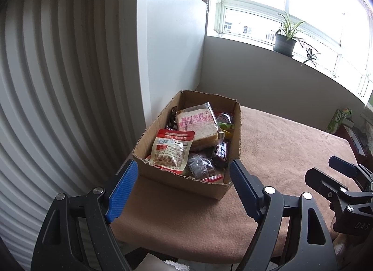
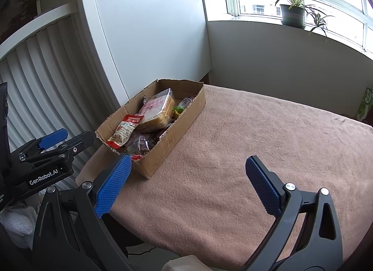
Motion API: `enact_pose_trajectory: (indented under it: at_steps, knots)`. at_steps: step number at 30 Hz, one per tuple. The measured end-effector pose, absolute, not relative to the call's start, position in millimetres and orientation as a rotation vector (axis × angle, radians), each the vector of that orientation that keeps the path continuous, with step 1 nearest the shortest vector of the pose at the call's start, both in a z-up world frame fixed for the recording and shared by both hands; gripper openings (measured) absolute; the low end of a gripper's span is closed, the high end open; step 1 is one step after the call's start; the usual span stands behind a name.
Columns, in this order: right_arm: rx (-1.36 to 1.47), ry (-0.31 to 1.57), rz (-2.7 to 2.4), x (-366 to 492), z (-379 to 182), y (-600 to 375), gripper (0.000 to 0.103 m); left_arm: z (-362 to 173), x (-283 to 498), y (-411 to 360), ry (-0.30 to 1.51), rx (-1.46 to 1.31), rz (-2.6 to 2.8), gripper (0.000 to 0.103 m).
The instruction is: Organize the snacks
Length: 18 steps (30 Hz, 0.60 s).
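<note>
An open cardboard box (image 1: 184,185) stands at the left edge of the table and also shows in the right wrist view (image 2: 177,131). It holds several snack packs: a red and white pouch (image 1: 171,151), which also shows in the right wrist view (image 2: 123,131), a wrapped bread loaf (image 1: 198,126) and dark wrapped snacks (image 1: 200,166). My left gripper (image 1: 183,184) is open and empty, just in front of the box's near wall. My right gripper (image 2: 186,177) is open and empty, above the cloth to the right of the box.
A pinkish-brown cloth (image 2: 256,131) covers the table. A white cabinet (image 2: 151,37) and a ribbed white panel (image 1: 58,84) stand behind the box. A potted plant (image 1: 285,40) sits on the windowsill. A green carton (image 1: 338,119) stands at the far right.
</note>
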State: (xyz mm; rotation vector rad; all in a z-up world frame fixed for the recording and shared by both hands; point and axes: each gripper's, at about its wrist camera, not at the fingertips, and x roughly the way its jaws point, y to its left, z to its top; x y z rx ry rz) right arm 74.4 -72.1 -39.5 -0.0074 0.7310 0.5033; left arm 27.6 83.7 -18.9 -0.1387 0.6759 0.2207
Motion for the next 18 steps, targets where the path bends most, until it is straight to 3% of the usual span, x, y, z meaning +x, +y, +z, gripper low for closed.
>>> enact_pose_trajectory:
  at_steps: [18]
  knots:
    - [0.01,0.736,0.503,74.9,-39.9,-76.4,0.1,-19.0,29.0,79.1,0.679,-0.132,0.212,0.081]
